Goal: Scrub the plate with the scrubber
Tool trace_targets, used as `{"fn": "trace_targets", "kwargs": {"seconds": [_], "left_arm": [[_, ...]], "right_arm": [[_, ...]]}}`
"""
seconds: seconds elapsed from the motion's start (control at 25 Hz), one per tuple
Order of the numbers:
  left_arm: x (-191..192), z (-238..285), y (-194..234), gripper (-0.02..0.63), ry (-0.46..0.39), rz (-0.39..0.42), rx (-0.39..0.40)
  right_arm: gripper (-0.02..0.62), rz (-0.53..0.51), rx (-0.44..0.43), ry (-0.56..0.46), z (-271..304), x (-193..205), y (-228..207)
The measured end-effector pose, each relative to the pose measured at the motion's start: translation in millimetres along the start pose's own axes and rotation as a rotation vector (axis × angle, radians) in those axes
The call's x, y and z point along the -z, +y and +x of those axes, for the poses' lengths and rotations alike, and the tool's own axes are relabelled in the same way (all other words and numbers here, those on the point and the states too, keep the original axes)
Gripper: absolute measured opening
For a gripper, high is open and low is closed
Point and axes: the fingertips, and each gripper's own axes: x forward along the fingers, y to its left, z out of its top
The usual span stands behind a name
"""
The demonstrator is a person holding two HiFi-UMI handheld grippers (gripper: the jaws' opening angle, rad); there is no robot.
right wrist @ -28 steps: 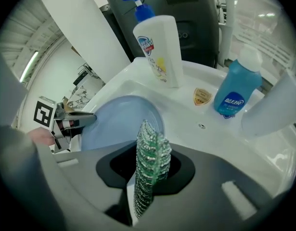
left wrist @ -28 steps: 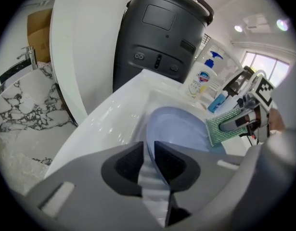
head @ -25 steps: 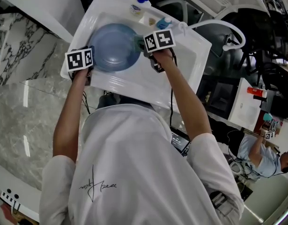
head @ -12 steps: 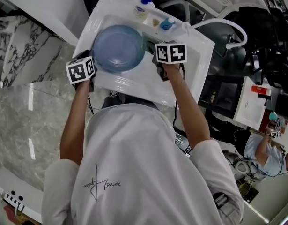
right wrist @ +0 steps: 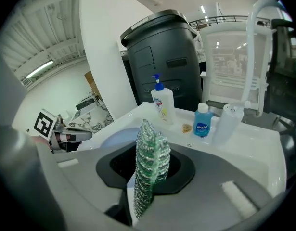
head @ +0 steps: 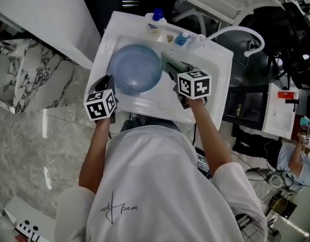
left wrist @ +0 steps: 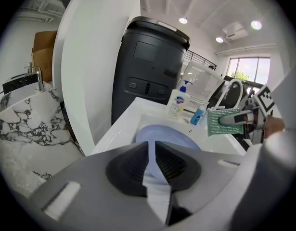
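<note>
A pale blue plate (head: 137, 68) lies tilted in the white sink (head: 212, 69). My left gripper (head: 107, 82) is at the plate's left rim. In the left gripper view its jaws are shut on the plate's (left wrist: 163, 134) near edge. My right gripper (head: 176, 70) is over the sink to the right of the plate, shut on a green mesh scrubber (right wrist: 150, 165). The left gripper view shows the scrubber (left wrist: 224, 122) held in the air, apart from the plate.
A white pump bottle (head: 153, 21), a small blue bottle (head: 181, 38) and a clear bottle (right wrist: 227, 121) stand on the sink's back ledge. A white hose (head: 238, 33) arcs at the right. A dark bin (left wrist: 150, 66) stands behind, and a marble counter (head: 23, 84) lies at the left.
The right gripper has drawn the scrubber off the plate's right edge, and it now stands clear to the right. The left gripper still grips the plate's rim.
</note>
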Motion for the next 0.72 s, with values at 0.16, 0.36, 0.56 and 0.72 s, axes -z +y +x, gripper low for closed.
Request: {"fn": "trace_targets", "kwargs": {"seconds": [0.16, 0.36, 0.56, 0.72], "left_arm": [[-19, -15, -9, 0.09, -0.057, -0.022, 0.034], [-43, -36, -19, 0.067, -0.13, -0.046, 0.067], [-62, -57, -27, 0.055, -0.191, -0.031, 0.085], [-74, -74, -37, 0.055, -0.233, 0.026, 0.09]], "right_arm": [[0.064, -0.006, 0.011, -0.076, -19, -14, 6], [0.064, 0.01, 0.017, -0.138, -41, -24, 11], [0.064, 0.0, 0.017, -0.19, -59, -31, 25], [0.064, -0.014, 0.02, -0.245, -77, -42, 35]]}}
